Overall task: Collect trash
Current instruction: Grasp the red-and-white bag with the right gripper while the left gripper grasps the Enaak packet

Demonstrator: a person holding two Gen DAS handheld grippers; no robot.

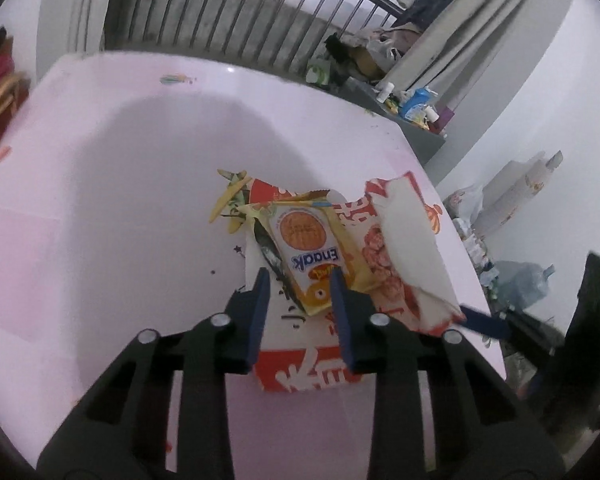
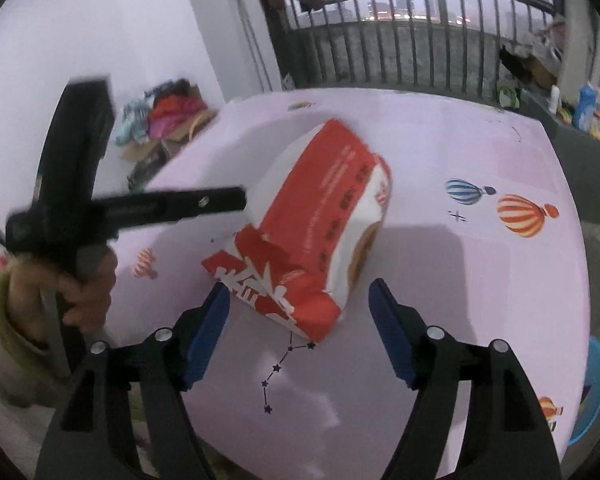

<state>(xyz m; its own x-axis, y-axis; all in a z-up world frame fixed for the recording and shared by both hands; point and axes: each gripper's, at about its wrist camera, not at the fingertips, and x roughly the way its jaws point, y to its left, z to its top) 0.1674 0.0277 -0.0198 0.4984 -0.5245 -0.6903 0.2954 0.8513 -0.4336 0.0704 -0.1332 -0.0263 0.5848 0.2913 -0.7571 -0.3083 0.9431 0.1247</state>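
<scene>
While left gripper (image 1: 300, 280) straddles wrapper (image 1: 312, 252), bag (image 2: 312, 232) nears table (image 2: 500, 280) edge.

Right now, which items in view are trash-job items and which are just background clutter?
Job:
- yellow Enaak wrapper, between the left gripper fingers
- red-and-white bag, ahead of the open right gripper
- yellow scraps

Lying about:
- bottles and cartons on the grey shelf
- clothes pile
- water jug

The yellow wrapper (image 1: 316, 256) covers part of the red-and-white bag (image 1: 384, 264). The left gripper's (image 2: 80, 184) body appears motion-blurred. Shelf items (image 1: 416, 104) are too small to identify.
</scene>
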